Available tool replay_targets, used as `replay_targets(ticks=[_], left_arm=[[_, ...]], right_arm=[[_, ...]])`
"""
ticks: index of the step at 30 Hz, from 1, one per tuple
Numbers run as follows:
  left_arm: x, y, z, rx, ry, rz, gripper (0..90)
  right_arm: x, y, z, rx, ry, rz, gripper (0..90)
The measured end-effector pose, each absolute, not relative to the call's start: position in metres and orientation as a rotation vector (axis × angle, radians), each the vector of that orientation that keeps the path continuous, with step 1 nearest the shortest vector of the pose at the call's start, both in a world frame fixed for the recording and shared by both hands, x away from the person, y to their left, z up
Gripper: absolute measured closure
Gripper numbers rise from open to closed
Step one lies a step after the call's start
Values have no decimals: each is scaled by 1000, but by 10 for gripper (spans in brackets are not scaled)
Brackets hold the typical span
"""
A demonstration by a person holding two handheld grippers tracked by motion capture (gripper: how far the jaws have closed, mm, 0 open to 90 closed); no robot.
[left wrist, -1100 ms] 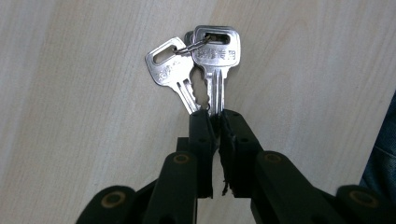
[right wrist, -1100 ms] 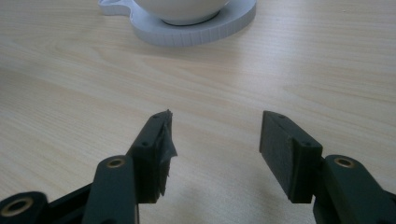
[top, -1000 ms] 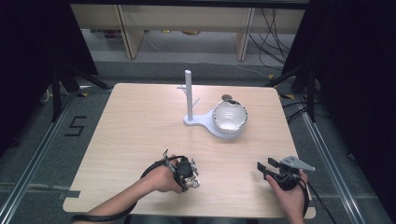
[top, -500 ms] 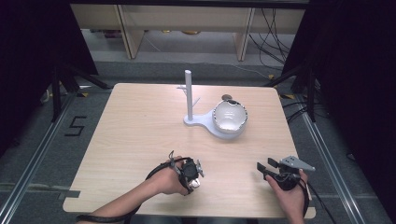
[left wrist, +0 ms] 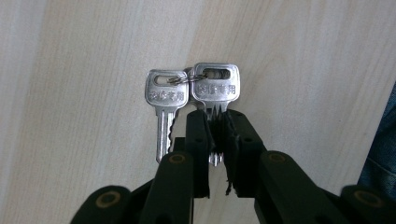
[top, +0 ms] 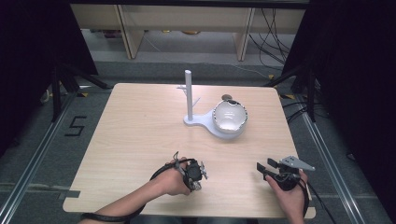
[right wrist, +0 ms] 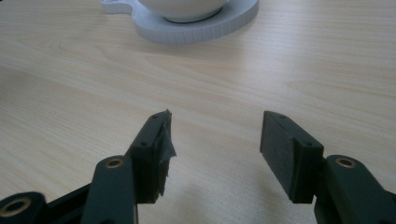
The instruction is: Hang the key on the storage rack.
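Observation:
Two silver keys on a small ring (left wrist: 191, 93) hang over the wooden table (top: 140, 135); my left gripper (left wrist: 215, 122) is shut on the blade of the right-hand key, while the other key dangles beside the jaws. In the high view the left gripper (top: 195, 175) sits near the table's front edge, pointing down. My right gripper (top: 264, 168) rests at the front right, open, with nothing between its jaws (right wrist: 215, 140). A white stand with an upright post (top: 188, 95) and a white bowl (top: 229, 116) on its round base is at the table's middle back.
The stand's white base (right wrist: 187, 28) lies ahead of the right gripper. Dark frames and cables surround the table, and shelving stands behind it. A floor marking "5" (top: 75, 126) is to the left. Bare wood spans the table's left half.
The left hand and its gripper have shifted slightly toward the right along the front edge. The right gripper has stayed in place.

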State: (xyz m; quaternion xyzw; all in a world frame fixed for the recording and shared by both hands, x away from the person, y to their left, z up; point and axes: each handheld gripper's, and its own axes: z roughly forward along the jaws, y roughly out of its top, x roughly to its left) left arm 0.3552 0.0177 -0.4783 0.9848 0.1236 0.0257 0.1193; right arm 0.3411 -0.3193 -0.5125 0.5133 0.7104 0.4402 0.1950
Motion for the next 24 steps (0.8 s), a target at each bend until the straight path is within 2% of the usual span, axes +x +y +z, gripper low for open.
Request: replay_targets(ticks=[11, 12, 20, 24], left_arm=[[358, 22, -477, 2898, 337, 32, 805], [359, 24, -474, 2917, 353, 30, 834], [362, 31, -459, 2980, 354, 103, 835], [363, 35, -454, 2942, 374, 108, 835]], right_arm=[[343, -322, -513, 1389, 2001, 1204, 443], [343, -322, -513, 1388, 2002, 1205, 443], [343, -321, -513, 1399, 2014, 1229, 442], [343, -321, -515, 1376, 1994, 1229, 442]])
